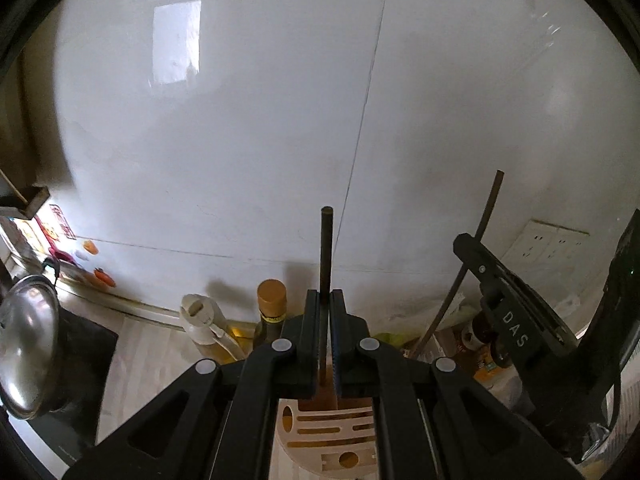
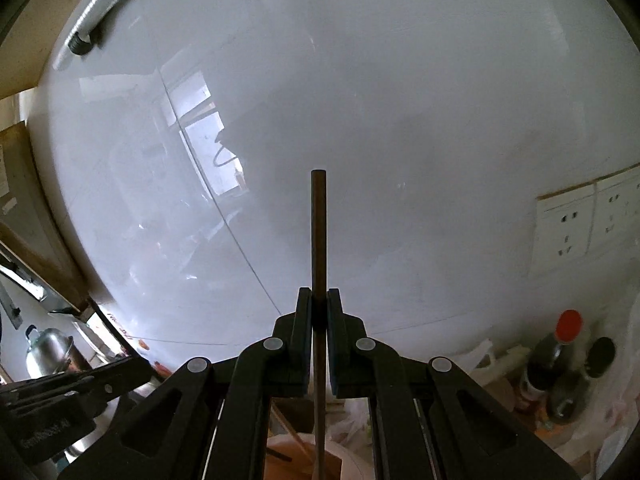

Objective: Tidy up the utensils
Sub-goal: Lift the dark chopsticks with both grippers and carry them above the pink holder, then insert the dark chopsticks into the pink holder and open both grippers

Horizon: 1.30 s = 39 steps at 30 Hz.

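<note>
left gripper (image 1: 325,304): your jaws are clamped on a dark chopstick (image 1: 326,248), upright above the slotted wooden holder (image 1: 332,432).
right gripper (image 2: 319,304): pinching a second chopstick (image 2: 319,232).
progress: both sticks are in the air, none slotted yet; you've placement left.
far: bottles, white wall.

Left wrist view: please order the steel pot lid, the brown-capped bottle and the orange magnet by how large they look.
1. steel pot lid, though it is nearest the camera
2. brown-capped bottle
3. orange magnet
</note>
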{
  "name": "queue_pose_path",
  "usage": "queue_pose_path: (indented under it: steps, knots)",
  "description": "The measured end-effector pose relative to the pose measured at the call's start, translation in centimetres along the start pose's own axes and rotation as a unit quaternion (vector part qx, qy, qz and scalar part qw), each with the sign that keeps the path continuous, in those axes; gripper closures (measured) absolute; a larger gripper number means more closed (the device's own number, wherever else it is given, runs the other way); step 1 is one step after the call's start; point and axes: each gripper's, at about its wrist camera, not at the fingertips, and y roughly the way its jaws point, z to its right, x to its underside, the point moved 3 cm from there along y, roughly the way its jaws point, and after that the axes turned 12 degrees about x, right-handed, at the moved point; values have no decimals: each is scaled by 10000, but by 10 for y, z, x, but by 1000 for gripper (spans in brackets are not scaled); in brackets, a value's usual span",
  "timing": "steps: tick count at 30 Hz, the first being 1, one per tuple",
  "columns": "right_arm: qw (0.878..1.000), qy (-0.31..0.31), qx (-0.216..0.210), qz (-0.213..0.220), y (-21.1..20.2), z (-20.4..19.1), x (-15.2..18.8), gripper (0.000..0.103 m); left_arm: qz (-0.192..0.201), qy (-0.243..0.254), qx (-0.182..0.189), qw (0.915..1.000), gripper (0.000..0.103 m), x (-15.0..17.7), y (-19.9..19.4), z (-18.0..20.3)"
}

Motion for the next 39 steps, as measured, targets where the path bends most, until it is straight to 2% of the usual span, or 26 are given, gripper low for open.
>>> queue_pose_path:
  steps: [7,11,17,21,24,25,26,27,28,29,31,34,37,38,39]
  knots:
    - [9997,-96,-171,-118,16,4,6,96,-282,-51,57,9996,101,9,18,-6]
    - [9996,-44,-251,157,9,8,1,96,-359,-68,51,9993,101,12,25,-10]
    - [9976,-479,-314,382,9,-6,6,96,-491,-188,209,9984,100,20,32,-9]
    - [9964,-700,-420,221,8,-7,20,96,-412,-243,282,9985,97,22,24,-8]
    - [9960,-778,-449,-5,4,-4,26,95,-335,-251,203,9989,94,19,15,-7]
    - [9959,-785,-438,-37,-2,-1,27,91,-303,-287,121,9991,86,18,10,-8]
    - [9961,-782,-399,-51,-5,1,28,79,-293,-303,63,9991,66,17,8,-10]
    - [9965,-741,-383,-83,-11,5,28,74,-259,-313,6,9992,53,18,4,-11]
    - [9969,-693,-349,-110,-17,9,28,68,-184,-337,-70,9992,31,18,-1,-13]
    - [9972,-685,-284,-133,-22,12,28,66,-42,-349,-133,9993,26,20,-9,-15]
    - [9973,-689,-156,-200,-34,19,29,60,112,-315,-217,9992,24,24,-21,-18]
    - [9972,-631,115,-377,-55,32,34,41,148,-214,-327,9991,0,38,-33,-20]
    - [9956,-563,449,-595,-74,47,45,15,73,-116,-529,9985,0,58,-39,-20]
    - [9953,-549,488,-636,-78,49,48,8,35,-100,-546,9985,0,66,-41,-21]
    - [9937,-552,658,-720,-84,54,55,6,-1,-87,-548,9985,0,73,-41,-22]
